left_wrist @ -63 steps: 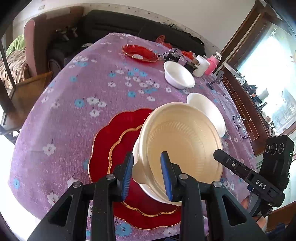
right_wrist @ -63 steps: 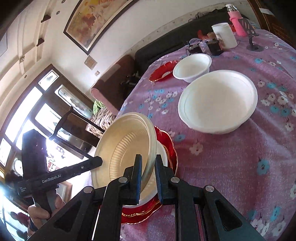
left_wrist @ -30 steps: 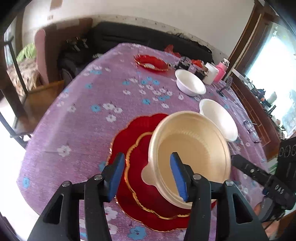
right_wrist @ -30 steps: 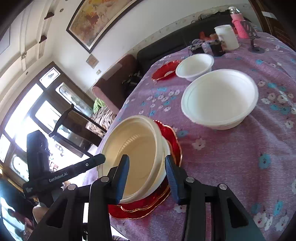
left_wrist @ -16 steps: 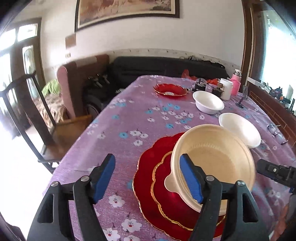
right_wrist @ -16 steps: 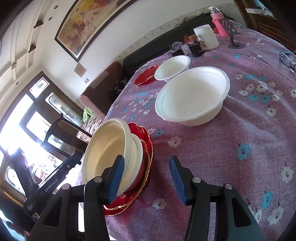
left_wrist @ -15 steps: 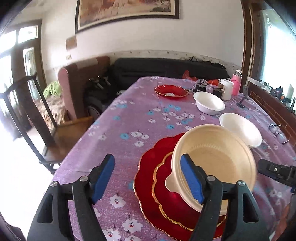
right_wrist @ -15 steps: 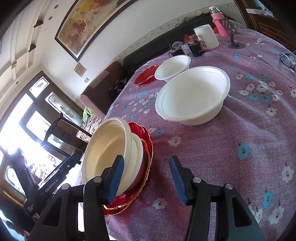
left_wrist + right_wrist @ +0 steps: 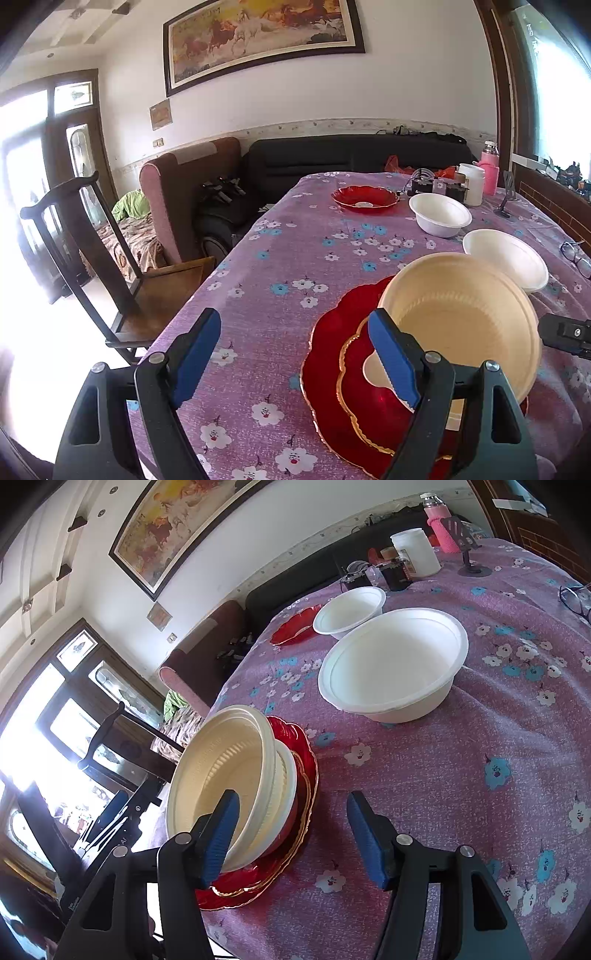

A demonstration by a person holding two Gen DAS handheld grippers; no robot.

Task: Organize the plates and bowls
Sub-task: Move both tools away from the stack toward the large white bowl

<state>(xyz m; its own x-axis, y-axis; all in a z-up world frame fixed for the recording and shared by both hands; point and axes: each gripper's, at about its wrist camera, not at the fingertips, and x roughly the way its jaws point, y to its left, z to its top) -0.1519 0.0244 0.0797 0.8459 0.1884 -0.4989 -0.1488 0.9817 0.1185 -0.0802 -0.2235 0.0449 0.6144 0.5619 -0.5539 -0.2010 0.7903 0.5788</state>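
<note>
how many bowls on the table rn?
4: two nested cream bowls on the red plates, a large white bowl mid-table, a small white bowl behind it. More may be nested unseen.

No legible text in either wrist view.
The painting [image 9: 264, 40] on the wall carried no readable caption, and the small framed notice [image 9: 161, 114] beneath it was too blurred to read. The white jar [image 9: 415, 552] and the pink bottle [image 9: 489, 173] on the table showed no readable label. Faint lettering on the left gripper [image 9: 110, 825], seen from the right wrist, could not be read.
</note>
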